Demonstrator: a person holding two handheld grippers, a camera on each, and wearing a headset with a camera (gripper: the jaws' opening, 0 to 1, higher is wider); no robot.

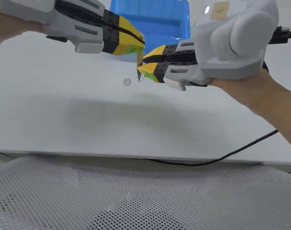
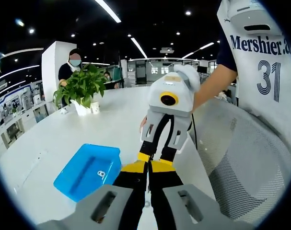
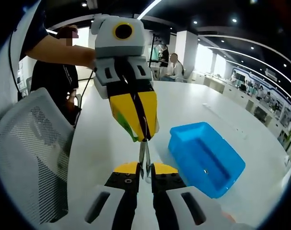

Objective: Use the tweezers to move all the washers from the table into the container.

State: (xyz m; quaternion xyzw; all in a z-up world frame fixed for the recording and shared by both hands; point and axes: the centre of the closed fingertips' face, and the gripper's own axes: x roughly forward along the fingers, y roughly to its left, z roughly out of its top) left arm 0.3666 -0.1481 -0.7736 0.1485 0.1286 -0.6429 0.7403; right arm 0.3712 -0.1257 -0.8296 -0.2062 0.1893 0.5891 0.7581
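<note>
While the left gripper reaches in from the upper left of the head view, its yellow-tipped jaws sit drawn together, and the upper end of the tweezers meets their tips. In the right gripper view that upper end disappears between those closed tips. On the white table below, a washer lies flat, just left of the tweezers' lower tip and apart from it. A second washer lies directly at that tip; whether the tip touches it is too small to tell. The tweezers stand nearly upright, points down on the table.

Coming in from the right, the right gripper has its jaws pressed onto the middle of the tweezers, below the left gripper's tips, so that the two grippers meet nose to nose over the washers. Both washers lie under and slightly left of this gripper's jaw tips.

Behind the grippers, at the far side of the table, stands the blue container, open at the top and well apart from the washers. The two gripper views show a small pale piece on its floor, too small to identify. A black cable runs off the near table edge at the right.
</note>
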